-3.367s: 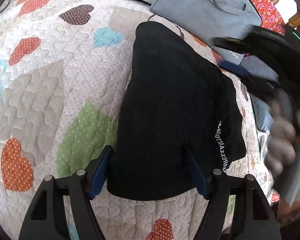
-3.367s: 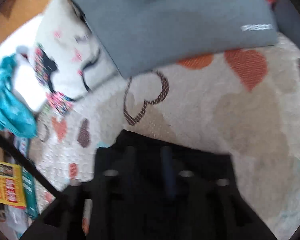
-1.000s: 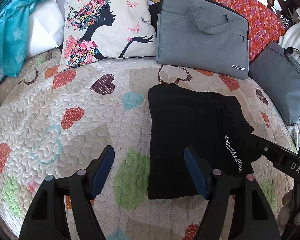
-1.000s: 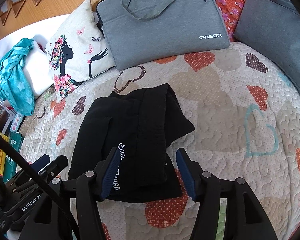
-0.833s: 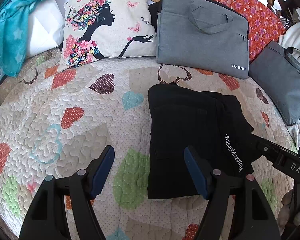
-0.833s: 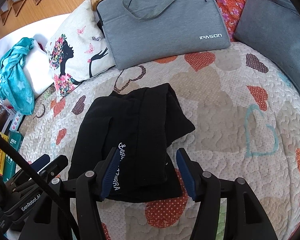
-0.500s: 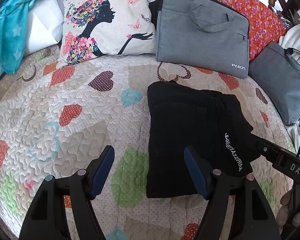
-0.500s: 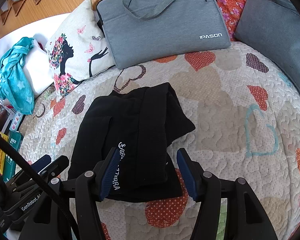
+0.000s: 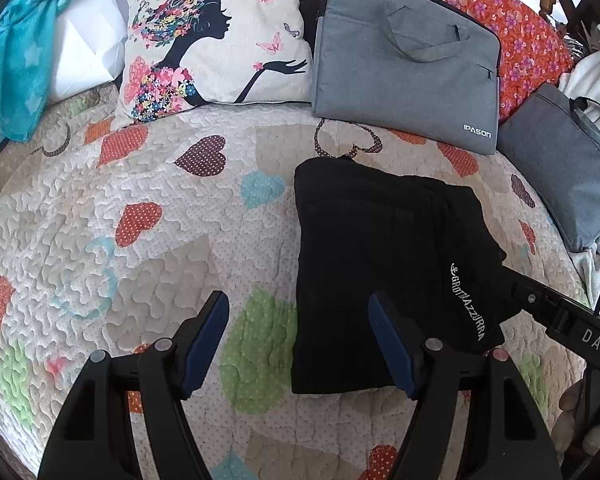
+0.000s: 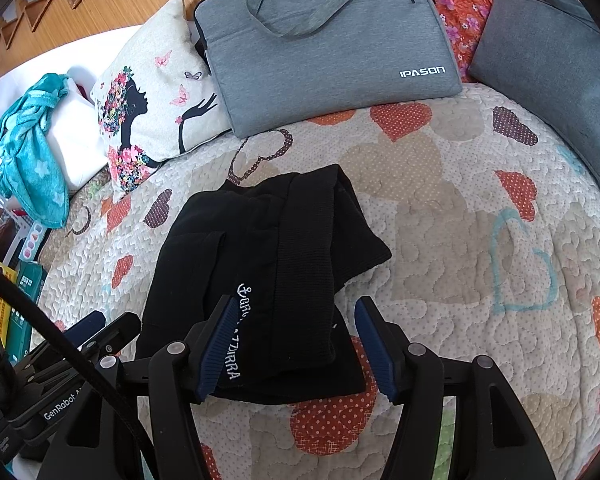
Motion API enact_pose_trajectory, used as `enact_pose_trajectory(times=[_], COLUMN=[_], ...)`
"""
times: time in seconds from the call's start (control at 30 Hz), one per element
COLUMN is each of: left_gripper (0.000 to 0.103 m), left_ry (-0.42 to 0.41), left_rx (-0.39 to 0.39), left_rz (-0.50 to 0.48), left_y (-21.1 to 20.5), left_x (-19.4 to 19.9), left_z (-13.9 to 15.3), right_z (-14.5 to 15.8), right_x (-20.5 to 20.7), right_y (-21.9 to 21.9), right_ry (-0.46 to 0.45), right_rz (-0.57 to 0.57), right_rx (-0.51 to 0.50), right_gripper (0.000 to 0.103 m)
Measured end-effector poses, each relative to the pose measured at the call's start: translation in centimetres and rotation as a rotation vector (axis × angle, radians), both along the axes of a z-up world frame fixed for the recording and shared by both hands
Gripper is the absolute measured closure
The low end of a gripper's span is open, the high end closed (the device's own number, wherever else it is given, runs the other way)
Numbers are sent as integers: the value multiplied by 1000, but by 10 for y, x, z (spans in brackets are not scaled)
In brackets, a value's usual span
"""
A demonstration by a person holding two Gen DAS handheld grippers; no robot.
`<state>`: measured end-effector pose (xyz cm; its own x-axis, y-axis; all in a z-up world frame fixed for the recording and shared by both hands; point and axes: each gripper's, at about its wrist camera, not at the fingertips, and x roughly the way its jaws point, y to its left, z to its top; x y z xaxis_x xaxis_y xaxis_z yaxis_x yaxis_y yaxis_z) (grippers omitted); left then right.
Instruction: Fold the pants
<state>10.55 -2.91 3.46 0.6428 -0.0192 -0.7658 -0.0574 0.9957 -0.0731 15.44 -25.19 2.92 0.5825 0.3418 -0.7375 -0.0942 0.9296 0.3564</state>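
Left hand-held gripper (image 9: 298, 334) hovers above a bed, its two black fingers with ribbed blue pads (image 9: 205, 338) spread wide and holding nothing; the right-side pad sits over the near edge of the pants, though contact cannot be told. Right hand-held gripper (image 10: 292, 338) is likewise spread and empty, its blue pads (image 10: 220, 348) poised over the near end of the same garment.

Black pants (image 9: 384, 264) lie folded into a compact, roughly rectangular stack in the middle of the bed, soft knit fabric with a ribbed band and white lettering running along one fold. Beneath them is a quilted bedspread (image 9: 140, 240), cream with a puckered stitched texture and dotted heart patches in red, brown, green and blue.

At the head of the bed, well apart from the pants, a square cushion (image 9: 216, 44) shows a woman's black silhouette with flowers and butterflies. Beside it leans a flat grey woven laptop bag (image 9: 404, 64) with soft handles, a second darker grey bag (image 9: 568, 168) to its right. A fluffy teal cloth (image 9: 16, 52) is draped at far left
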Motion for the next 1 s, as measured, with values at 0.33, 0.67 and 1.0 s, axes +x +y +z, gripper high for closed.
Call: enact_pose_trajectory(times=[0.33,0.67,1.0], left_gripper=[32,32,32], left_ry=[2,4,14], left_rx=[-1,-3,-12], left_rz=[0,-1,3], left_y=[1,1,0], left_x=[1,1,1], left_z=[0,-2,-5], right_z=[-1,-1,1], right_x=[1,1,2], right_y=[0,0,-1], right_ry=[2,3,-2], right_rz=[4,3,2], right_rx=[0,0,0], right_gripper=[37,37,37])
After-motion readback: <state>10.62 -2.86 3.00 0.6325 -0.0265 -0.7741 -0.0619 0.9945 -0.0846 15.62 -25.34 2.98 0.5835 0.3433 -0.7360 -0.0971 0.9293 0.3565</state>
